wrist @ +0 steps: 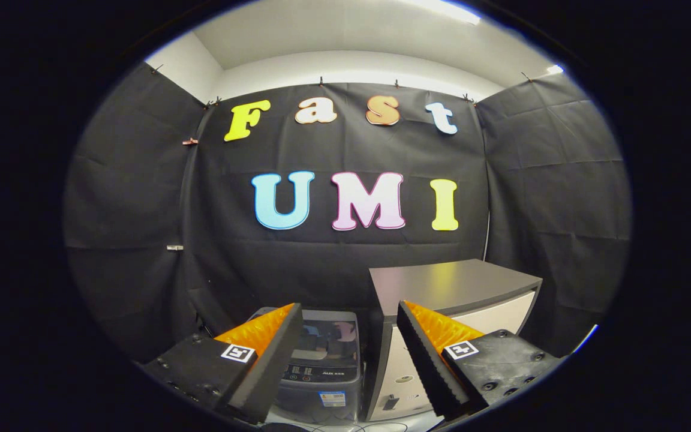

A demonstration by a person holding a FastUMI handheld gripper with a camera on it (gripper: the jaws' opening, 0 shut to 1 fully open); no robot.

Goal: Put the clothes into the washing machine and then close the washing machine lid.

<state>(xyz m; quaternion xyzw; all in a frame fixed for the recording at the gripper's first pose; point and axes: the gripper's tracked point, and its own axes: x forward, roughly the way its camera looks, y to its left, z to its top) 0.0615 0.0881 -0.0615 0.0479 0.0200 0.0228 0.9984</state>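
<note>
A small dark grey top-loading washing machine [323,363] stands on the floor against the black cloth wall, seen between and just beyond my fingers. Its glossy lid lies flat and shut, reflecting the wall. My gripper [350,321] is held above and in front of the machine, open wide, with nothing between its fingers. Its left finger [276,354] overlaps the machine's left side.
A cabinet [447,285] with a dark flat top and pale front stands right beside the machine, on its right, partly behind my right finger [426,360]. Black cloth walls close the booth at the back and on both sides.
</note>
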